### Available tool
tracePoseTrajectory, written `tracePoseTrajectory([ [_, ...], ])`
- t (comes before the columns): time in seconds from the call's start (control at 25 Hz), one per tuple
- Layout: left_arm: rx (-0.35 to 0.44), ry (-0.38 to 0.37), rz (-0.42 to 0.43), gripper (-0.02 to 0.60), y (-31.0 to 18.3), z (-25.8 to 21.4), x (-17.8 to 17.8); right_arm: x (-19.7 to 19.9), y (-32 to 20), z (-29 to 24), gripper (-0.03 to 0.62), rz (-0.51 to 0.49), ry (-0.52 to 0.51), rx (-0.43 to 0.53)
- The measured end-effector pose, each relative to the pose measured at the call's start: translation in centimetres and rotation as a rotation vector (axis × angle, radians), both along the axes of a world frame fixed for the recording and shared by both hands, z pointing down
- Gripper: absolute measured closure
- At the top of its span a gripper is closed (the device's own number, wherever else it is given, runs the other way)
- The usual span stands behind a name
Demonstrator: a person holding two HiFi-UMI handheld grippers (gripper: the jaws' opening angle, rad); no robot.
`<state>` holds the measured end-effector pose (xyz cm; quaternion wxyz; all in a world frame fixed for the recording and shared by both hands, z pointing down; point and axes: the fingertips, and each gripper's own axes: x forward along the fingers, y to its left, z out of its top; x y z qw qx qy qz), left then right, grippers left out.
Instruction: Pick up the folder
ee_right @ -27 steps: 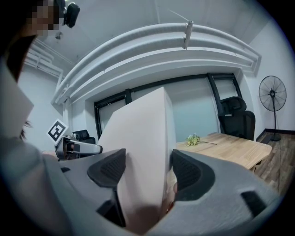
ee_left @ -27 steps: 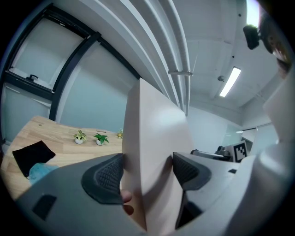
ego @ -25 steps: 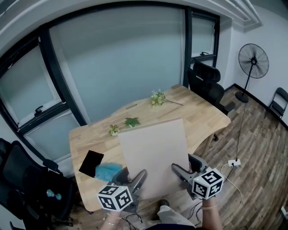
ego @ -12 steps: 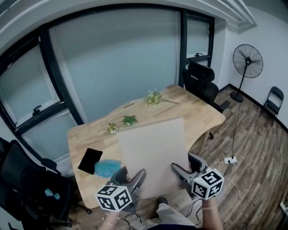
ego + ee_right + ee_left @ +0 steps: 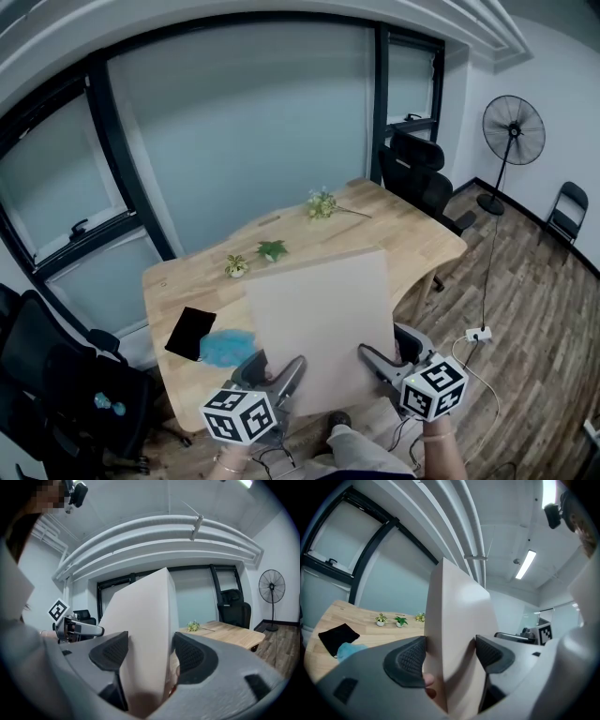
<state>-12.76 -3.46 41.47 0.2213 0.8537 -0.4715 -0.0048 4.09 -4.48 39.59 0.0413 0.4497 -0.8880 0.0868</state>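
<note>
- Far left, on the table [image 5: 178, 281]: black flat pad [image 5: 190, 333] and blue fluffy thing [image 5: 228, 347], just beside each other. Both are off to the left of the left claw and nothing is touching them.
- Left gripper [image 5: 277, 367]: clamped on the folder [image 5: 323, 319] at its lower left corner. In the left gripper view [image 5: 450, 653] both ribbed pads sit against the folder [image 5: 459, 616], one on each face, with the jaws wide because the folder is thick there.
- Folder: plain beige, held up in the air over the near edge of the table, and looks clear of the wood. Its long axis runs up and away from the person, bottom edge at the claws, top edge leaning toward the table's middle. Flat face is toward the head camera.
- Right gripper [image 5: 392, 352]: clamped on the lower right corner. In the right gripper view [image 5: 149, 652] the folder [image 5: 140, 616] stands between the pads and both touch it.
- Key relation: the folder rises straight ahead of both claws, one bottom corner in each, so neither hand is nearer.
- Judgement: the pick-up looks basically done. Any further move needs both hands to travel together, or the bottom edge twists and a corner could slip out.
</note>
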Motion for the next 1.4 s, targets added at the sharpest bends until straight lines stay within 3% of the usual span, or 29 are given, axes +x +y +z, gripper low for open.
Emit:
tracePoseTrajectory([
  [0.52,-0.007,0.008,-0.004,0.264,0.9,0.4,0.4,0.3,0.7,0.1,0.283,-0.011,0.036,-0.004],
  [1.4,-0.019,-0.030,-0.065,0.264,-2.0,-0.7,5.3,5.1,-3.1,-0.4,0.284,-0.069,0.024,-0.013],
])
